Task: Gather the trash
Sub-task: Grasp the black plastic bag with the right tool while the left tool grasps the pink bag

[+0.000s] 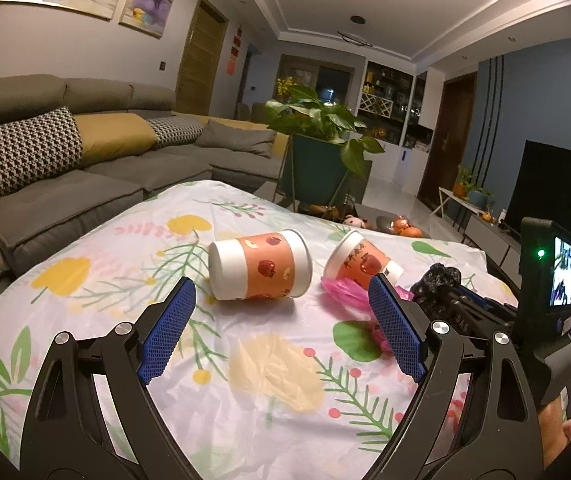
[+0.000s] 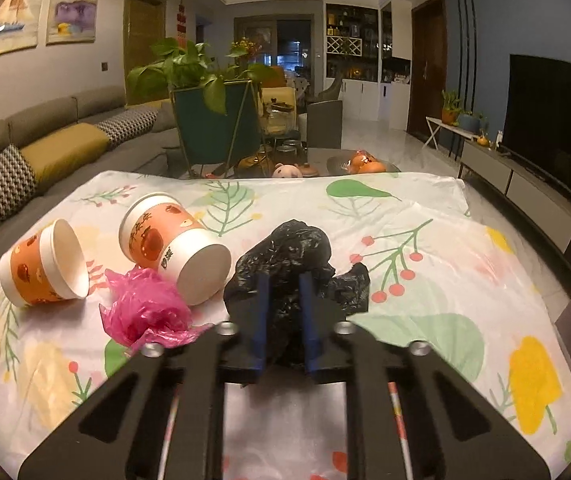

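Two cups (image 1: 259, 270) lie light and easy to squash before the wide-spread left claw (image 1: 281, 322), while the right claw (image 2: 285, 316) pinches the soft black bag (image 2: 285, 254).

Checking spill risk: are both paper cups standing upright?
No, both paper cups lie on their sides on the tablecloth.

Two paper cups (image 2: 43, 264) (image 2: 173, 246), one pink bag (image 2: 145, 308), one black bag (image 2: 289, 252), all on one floral cloth (image 2: 465, 280).
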### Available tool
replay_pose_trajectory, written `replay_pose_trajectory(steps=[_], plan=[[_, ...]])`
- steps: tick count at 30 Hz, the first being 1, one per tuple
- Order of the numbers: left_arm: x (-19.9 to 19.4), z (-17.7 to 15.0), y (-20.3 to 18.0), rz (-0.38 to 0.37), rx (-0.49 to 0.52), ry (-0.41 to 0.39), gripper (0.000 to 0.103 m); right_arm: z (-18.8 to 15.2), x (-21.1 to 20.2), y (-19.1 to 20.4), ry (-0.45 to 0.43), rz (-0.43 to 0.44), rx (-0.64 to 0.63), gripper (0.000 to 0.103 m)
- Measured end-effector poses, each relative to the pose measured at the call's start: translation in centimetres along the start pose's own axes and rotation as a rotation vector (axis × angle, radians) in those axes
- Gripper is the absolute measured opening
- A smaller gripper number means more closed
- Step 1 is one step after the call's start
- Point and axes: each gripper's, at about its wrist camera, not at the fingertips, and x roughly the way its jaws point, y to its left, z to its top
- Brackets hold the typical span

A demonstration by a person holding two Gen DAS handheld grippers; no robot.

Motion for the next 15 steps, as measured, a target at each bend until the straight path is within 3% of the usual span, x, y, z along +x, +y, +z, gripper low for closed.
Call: replay_pose_trajectory(steps=[4,15], plan=[[0.2,-0.3,-0.9,-0.015,0.012,0.009,0.087,-0.2,-1.0,-1.0,-0.031,0.005,0.048,0.003],[2.6,-1.2,-6.1,-0.05,0.077,0.067,0.087,-1.4,-8.9,-5.2,-0.205,-0.046,0.098,0.003]])
